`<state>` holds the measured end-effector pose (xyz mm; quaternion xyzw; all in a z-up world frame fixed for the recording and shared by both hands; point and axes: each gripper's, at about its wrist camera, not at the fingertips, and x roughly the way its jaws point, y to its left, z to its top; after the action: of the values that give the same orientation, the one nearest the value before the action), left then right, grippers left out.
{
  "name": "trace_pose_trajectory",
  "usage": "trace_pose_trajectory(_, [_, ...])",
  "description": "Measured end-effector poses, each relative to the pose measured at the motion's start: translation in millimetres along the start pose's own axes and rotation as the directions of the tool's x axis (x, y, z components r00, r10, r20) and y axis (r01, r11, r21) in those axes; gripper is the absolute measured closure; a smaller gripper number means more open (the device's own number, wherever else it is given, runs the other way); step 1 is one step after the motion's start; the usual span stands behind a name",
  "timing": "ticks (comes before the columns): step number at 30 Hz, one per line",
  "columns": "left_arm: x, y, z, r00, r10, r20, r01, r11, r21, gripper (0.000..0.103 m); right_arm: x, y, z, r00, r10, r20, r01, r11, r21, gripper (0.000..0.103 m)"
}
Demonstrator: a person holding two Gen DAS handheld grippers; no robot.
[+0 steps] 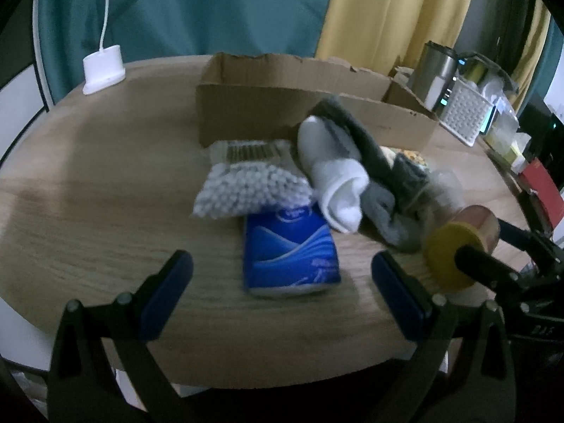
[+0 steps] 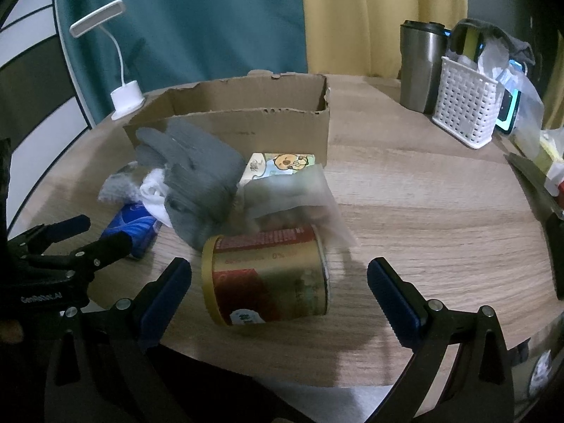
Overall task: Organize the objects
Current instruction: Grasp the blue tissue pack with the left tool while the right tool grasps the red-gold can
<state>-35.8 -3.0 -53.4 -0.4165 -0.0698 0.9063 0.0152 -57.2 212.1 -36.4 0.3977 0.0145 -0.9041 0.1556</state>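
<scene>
While the left gripper (image 1: 282, 282) hovers spread over the blue packet (image 1: 290, 252), the right gripper's (image 2: 278, 283) fingers straddle the tin (image 2: 268, 278), gaping, empty.

An open cardboard box (image 2: 246, 123) stood far on the desk. Before it lay grey gloves (image 2: 197, 172), a white sock (image 1: 335, 183), a bead bag (image 1: 246, 190), a blue packet (image 1: 292, 257) and, nearest, a toppled gold can (image 2: 268, 278).
</scene>
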Motion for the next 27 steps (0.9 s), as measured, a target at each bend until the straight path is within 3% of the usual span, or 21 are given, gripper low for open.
trace_pose_trajectory(6, [7, -3, -1, 1.0, 0.014, -0.007, -0.014, 0.999, 0.029, 0.002, 3, 0, 1, 1.0, 0.004, -0.005, -0.004, 1.0, 0.002, 0.001])
trace_pose_trajectory(9, [11, -5, -1, 1.0, 0.021, -0.015, -0.02, 0.999, 0.041, 0.007, 3, 0, 1, 1.0, 0.006, -0.005, -0.006, 1.0, 0.002, 0.002])
trace_pose_trajectory(10, [13, -5, -2, 0.999, 0.024, -0.022, -0.023, 0.999, 0.043, 0.014, 3, 0, 1, 1.0, 0.008, -0.005, -0.008, 1.0, 0.002, 0.007])
trace_pose_trajectory(15, [16, -5, -2, 0.999, 0.032, -0.02, -0.031, 0.998, 0.049, 0.019, 6, -1, 1, 1.0, 0.017, -0.022, -0.017, 1.0, 0.003, 0.017])
trace_pose_trajectory(21, [14, -8, -3, 1.0, 0.028, -0.015, -0.026, 0.997, 0.068, 0.039, 7, -1, 0, 0.998, 0.049, -0.03, -0.049, 0.999, 0.0, 0.034])
trace_pose_trajectory(27, [9, -9, -4, 1.0, 0.0, -0.012, 0.0, 0.998, 0.069, 0.046, 4, 2, -1, 0.998, 0.05, -0.024, -0.05, 0.999, -0.018, 0.036])
